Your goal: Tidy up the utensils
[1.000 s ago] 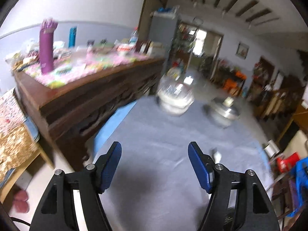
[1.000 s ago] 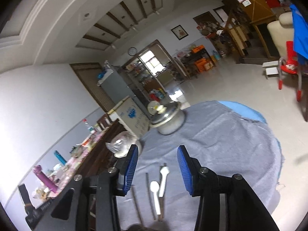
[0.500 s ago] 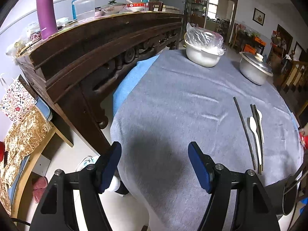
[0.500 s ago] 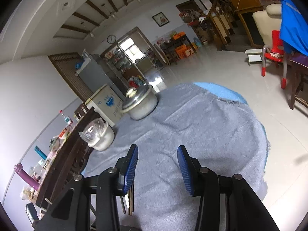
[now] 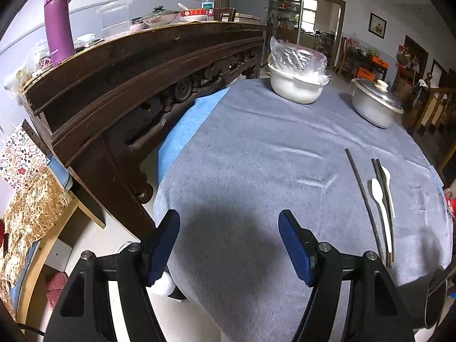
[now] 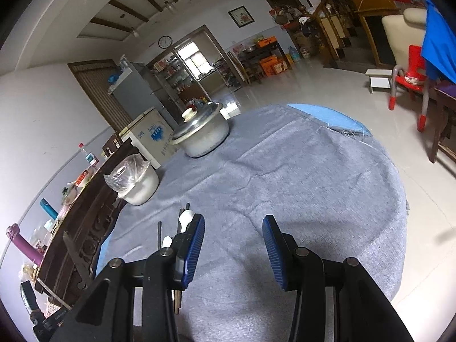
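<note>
On the grey cloth of the round table (image 5: 256, 154), at the right in the left wrist view, lie a single dark chopstick (image 5: 361, 188), a pair of dark chopsticks (image 5: 383, 196) and two white spoons (image 5: 380, 205). My left gripper (image 5: 229, 245) is open and empty over the table's near edge, well left of them. My right gripper (image 6: 233, 245) is open and empty above the cloth. In the right wrist view the spoons (image 6: 186, 218) and the single chopstick (image 6: 159, 233) show just left of its left finger, partly hidden behind it.
A white bowl covered with plastic film (image 5: 296, 82) (image 6: 136, 183) and a lidded metal pot (image 5: 374, 105) (image 6: 201, 134) stand at the table's far side. A dark carved wooden sideboard (image 5: 136, 85) with a purple bottle (image 5: 58, 24) runs along the left. A red chair (image 6: 410, 79) stands at the right.
Both cameras have tilted down toward the table over the last second. The utensils have slid to the left of the right gripper's fingers. Both grippers have stayed open.
</note>
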`<state>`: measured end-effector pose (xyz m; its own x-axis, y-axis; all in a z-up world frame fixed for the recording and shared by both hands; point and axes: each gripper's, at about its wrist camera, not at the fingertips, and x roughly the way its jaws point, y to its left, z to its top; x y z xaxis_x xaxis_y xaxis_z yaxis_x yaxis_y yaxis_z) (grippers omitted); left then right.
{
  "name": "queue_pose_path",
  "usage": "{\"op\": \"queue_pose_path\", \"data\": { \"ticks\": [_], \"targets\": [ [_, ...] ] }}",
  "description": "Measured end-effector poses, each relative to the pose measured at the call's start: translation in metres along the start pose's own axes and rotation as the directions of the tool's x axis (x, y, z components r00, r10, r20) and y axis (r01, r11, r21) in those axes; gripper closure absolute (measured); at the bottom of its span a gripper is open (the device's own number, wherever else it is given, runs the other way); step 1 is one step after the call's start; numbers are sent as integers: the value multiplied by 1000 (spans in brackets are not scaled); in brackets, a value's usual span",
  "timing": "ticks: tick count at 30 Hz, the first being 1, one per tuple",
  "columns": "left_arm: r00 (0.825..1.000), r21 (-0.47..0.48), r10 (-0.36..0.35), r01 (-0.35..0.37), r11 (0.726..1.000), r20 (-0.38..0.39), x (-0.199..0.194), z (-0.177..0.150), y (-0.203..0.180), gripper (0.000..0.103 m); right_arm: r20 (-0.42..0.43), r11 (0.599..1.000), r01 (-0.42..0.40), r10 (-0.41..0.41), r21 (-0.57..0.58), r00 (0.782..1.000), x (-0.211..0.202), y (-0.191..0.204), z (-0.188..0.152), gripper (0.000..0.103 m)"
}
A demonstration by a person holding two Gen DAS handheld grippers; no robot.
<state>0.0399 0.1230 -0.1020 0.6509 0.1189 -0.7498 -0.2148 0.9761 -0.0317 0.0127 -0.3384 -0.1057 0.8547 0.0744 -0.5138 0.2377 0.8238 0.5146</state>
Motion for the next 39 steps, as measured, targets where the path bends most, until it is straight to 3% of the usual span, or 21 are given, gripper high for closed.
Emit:
{"op": "queue_pose_path", "data": {
  "ticks": [15,24,31,34,39],
  "targets": [
    [999,6,1,-1,1000,-35,32,17,-5,31,-100,999,-23,25,24,995,31,-7,-6,57],
    [999,56,-31,32,998,-23,47,39,-29,31,-220,993,-117,113,-2,969,89,8,9,57],
    [993,94,-98,104,990,-65,77,60,-64,31,-332,981,-186,159,-51,930,148,36,28,57],
    [985,102,-141,151,983,-100,91,67,-81,31,-390,974,-224,191,-41,901,177,49,33,57],
    [955,110,-240,261,959,-175,107,73,-112,31,-492,964,-266,226,-13,841,225,67,31,57]
  ]
}}
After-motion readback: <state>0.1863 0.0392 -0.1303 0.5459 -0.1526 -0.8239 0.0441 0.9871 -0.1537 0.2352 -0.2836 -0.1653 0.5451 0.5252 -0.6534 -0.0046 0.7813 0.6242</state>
